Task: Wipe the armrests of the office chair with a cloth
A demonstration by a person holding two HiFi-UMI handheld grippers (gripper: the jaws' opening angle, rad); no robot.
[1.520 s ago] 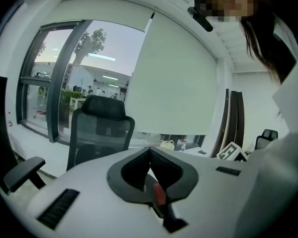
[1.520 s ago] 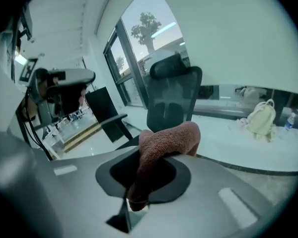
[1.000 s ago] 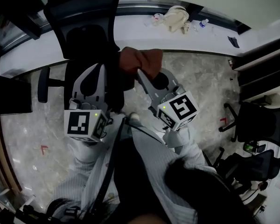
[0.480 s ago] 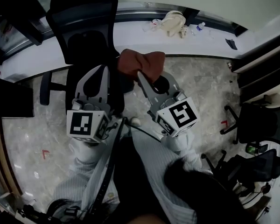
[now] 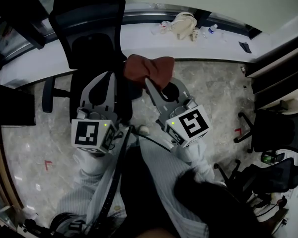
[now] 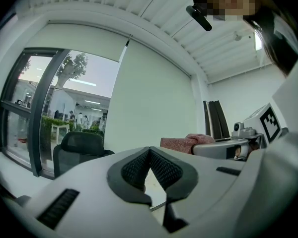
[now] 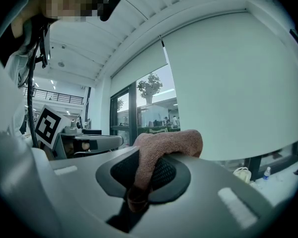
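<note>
A black office chair point(image 5: 87, 29) stands ahead of me, one armrest point(image 5: 48, 94) showing at its left side; the other is hidden behind the grippers. My right gripper point(image 5: 151, 82) is shut on a reddish-brown cloth point(image 5: 150, 68), held in the air just right of the chair's seat. In the right gripper view the cloth point(image 7: 161, 148) drapes over the jaws of the right gripper point(image 7: 144, 172). My left gripper point(image 5: 108, 76) hovers over the seat, its jaws closed on nothing. In the left gripper view the left gripper point(image 6: 149, 152) has its pads together, with the chair point(image 6: 82, 145) and cloth point(image 6: 184, 142) beyond.
A white ledge point(image 5: 139, 33) runs along the far wall and bears a beige bag point(image 5: 184, 21) and a small bottle point(image 5: 214, 27). More black chairs point(image 5: 278, 133) stand at the right. A dark desk edge point(image 5: 10, 103) is at the left. Marble floor point(image 5: 213, 93) lies between.
Both grippers and the cloth have drifted slightly toward me in the head view; the cloth stays gripped and nothing was let go or taken up.
</note>
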